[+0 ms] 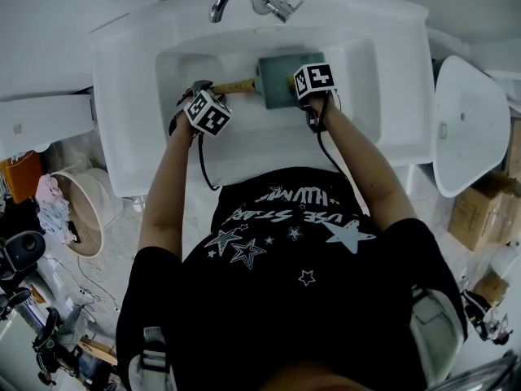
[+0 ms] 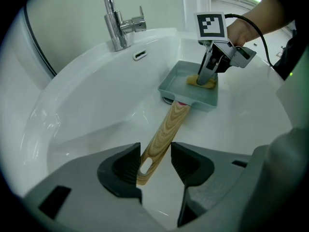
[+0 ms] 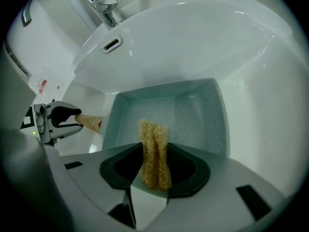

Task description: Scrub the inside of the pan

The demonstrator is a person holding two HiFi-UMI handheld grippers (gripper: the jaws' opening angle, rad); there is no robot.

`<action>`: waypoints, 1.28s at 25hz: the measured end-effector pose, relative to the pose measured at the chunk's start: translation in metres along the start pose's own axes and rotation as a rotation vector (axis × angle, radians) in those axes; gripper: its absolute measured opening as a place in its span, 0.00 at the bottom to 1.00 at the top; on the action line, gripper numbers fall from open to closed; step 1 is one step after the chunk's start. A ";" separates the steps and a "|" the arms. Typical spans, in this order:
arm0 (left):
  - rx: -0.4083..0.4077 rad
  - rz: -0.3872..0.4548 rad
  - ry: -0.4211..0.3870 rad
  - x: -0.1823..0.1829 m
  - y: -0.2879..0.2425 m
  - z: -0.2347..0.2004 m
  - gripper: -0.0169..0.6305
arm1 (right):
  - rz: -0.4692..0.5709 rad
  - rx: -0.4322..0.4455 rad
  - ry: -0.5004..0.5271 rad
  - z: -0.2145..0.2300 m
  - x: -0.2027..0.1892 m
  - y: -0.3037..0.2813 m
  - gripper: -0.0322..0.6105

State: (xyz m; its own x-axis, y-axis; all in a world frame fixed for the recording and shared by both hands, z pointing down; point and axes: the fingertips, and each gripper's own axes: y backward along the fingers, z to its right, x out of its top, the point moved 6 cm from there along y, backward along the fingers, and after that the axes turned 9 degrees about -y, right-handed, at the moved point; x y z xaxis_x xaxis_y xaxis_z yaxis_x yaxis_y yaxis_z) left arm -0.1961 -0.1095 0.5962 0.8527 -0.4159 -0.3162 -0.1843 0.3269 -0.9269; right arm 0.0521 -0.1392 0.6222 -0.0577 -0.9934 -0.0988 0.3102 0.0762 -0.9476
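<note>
well, at the left the left gripper point(image 2: 155, 159) points steeply down into the white sink point(image 2: 96, 95), its jaws clenched round the far end of the pan's wooden handle point(image 2: 166, 129), close to the hanging hole. the handle runs up and to the right to the pan point(image 2: 203, 102), a pale green rectangular one that sits flat on the basin floor, below the chrome faucet point(image 2: 113, 18) and partly over the drain. inside the pan, toward its right side, a yellow fibrous sponge point(image 3: 154, 149) stands folded with its lower end on the speckled bottom. at the right the right gripper point(image 3: 154, 170) comes down over the pan, jaws pinched tight on that sponge.
</note>
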 end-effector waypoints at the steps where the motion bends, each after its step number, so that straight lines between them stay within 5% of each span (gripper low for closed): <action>1: 0.004 -0.003 0.000 0.000 0.000 0.000 0.32 | 0.001 -0.014 0.004 0.003 0.000 0.001 0.29; 14: 0.003 0.005 0.011 0.001 0.001 0.002 0.32 | 0.059 -0.153 -0.008 0.028 0.001 0.014 0.30; 24: -0.002 0.012 0.060 0.000 0.002 0.002 0.32 | 0.079 -0.141 -0.061 0.031 0.001 0.015 0.30; 32: 0.103 0.041 0.159 -0.008 0.025 -0.008 0.33 | 0.075 -0.068 -0.118 0.031 0.002 0.024 0.29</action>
State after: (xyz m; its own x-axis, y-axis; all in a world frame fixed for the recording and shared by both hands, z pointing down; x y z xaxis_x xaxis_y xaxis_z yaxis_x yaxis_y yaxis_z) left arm -0.2116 -0.1046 0.5745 0.7561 -0.5265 -0.3888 -0.1596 0.4278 -0.8897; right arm 0.0893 -0.1422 0.6083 0.0764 -0.9876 -0.1371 0.2446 0.1519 -0.9577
